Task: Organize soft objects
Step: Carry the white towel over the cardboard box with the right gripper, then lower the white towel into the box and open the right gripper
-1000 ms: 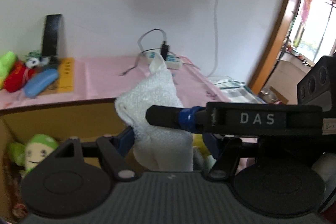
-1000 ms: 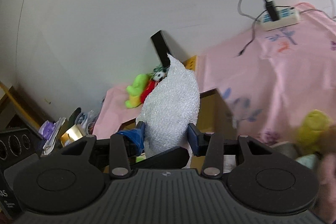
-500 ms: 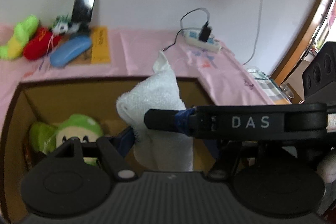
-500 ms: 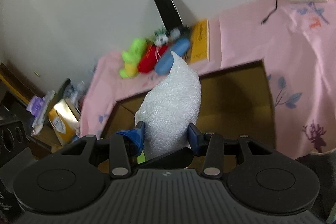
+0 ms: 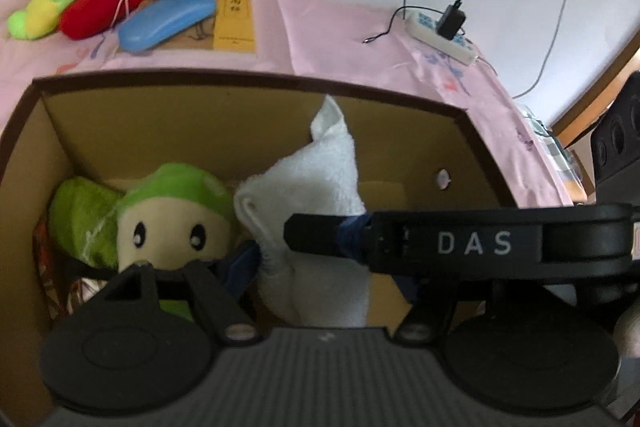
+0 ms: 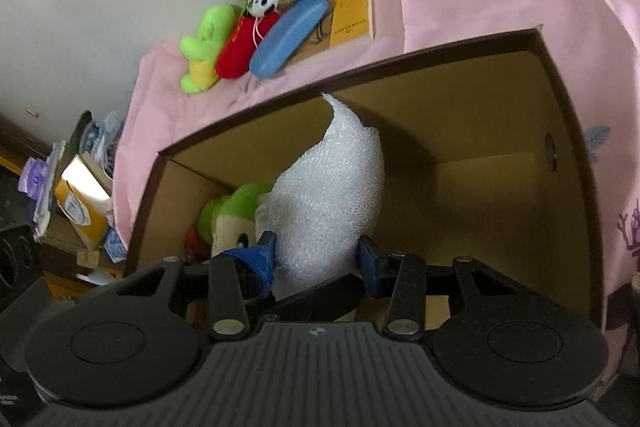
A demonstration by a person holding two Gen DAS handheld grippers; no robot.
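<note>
Clamped on the white towel (image 6: 332, 195) by the right gripper (image 6: 316, 259), blue pads pressed into either side of its lower bulk. Same towel seen between the jaws of the left gripper (image 5: 324, 275): left pad touching its rolled edge, right pad hidden behind the other tool's black finger, so probably a second grip, though not certain from this angle. Folded into a loose bundle, one corner poking up toward the far wall of the cardboard box (image 5: 248, 83).

Likely light, soft and limp; no stiffness to hold shape, so prone to unfolding or sagging if pinched at a corner. Terry pile looks grippy rather than slippery, nothing fragile. Best taken low across the thick folded middle, as held now, rather than by the free tip.

Towel hanging over the open box, just beside the green plush (image 5: 176, 215) already lying at the left of the box floor; bare floor to the right looks like the place to lower it.

Beyond the box, on the pink cloth (image 5: 340, 39): a blue case (image 5: 168, 21), red and green plush toys, a small panda and a yellow book.
</note>
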